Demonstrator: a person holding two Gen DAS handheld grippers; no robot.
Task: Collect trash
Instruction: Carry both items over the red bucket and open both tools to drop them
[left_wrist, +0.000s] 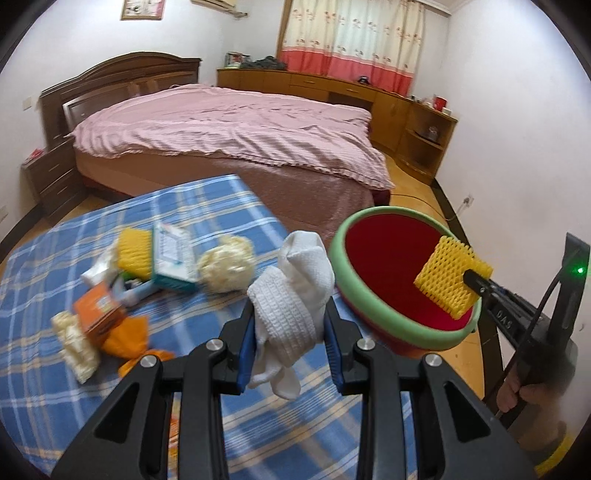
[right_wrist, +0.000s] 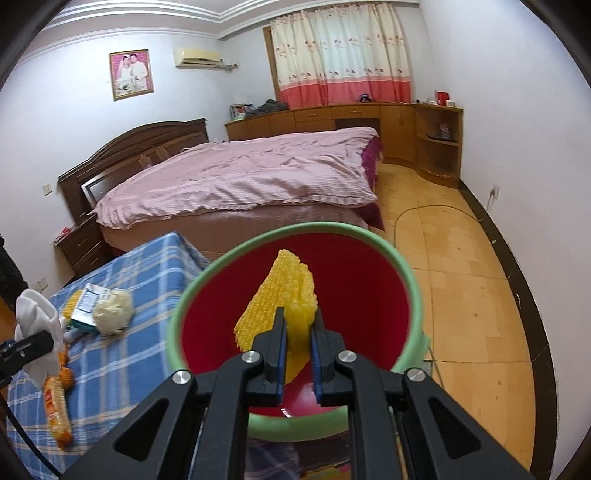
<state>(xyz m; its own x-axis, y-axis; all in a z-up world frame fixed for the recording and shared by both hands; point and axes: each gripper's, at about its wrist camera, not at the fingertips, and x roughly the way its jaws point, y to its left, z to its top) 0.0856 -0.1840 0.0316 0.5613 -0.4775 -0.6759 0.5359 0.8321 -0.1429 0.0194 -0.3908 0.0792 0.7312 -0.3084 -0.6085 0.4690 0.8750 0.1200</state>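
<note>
The right tongs are clamped on a yellow foam net, held over the red bin so it would drop inside; the left tongs pinch a white cloth at the bin's nine o'clock, likely next in; more trash lies on the plaid surface further toward nine o'clock.

I'm seeing the near trash pile smearing with motion blur, its box labels unreadable. The right tongs are hiding the bin floor, and the tabletop is running off the left edge.
</note>
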